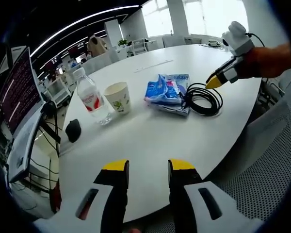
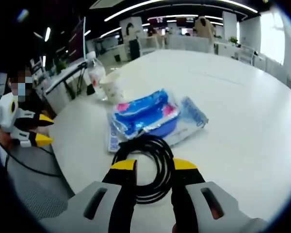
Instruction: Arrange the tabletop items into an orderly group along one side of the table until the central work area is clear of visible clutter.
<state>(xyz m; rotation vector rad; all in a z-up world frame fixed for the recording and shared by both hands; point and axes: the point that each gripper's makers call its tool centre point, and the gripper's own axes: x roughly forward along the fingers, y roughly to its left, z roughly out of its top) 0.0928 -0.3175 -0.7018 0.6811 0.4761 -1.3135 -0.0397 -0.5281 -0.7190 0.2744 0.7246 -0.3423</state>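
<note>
On the white oval counter (image 1: pixel 150 141) the items sit in a loose row. In the left gripper view, from left to right: a dark mouse-like object (image 1: pixel 73 130) at the counter's edge (too small to identify for sure), a clear water bottle (image 1: pixel 91 99) with a red label, a paper cup (image 1: pixel 118 97) just beside it, a blue plastic package (image 1: pixel 167 92), and a coiled black cable (image 1: pixel 202 98) touching the package's right side.

The left gripper (image 1: pixel 145 167) hovers above bare counter near the edge, well apart from all the items, its yellow-tipped jaws apart with nothing between them.

The right gripper (image 2: pixel 154 167) hangs over the near part of the cable coil in the right gripper view, jaws apart; its tips overlap the coil, and whether they touch it cannot be told. From the left gripper view that gripper (image 1: pixel 218 80) enters from the right, its yellow tip at the coil's upper edge, and the jaw gap is hard to make out there.

In the right gripper view the package's print is blurred, and the cup and bottle beyond it are small and partly overlapping. The left gripper shows at that view's left edge, beside the counter.

A monitor (image 1: pixel 17 92) with red text stands left of the counter, partly cut off by the dark rim.
</note>
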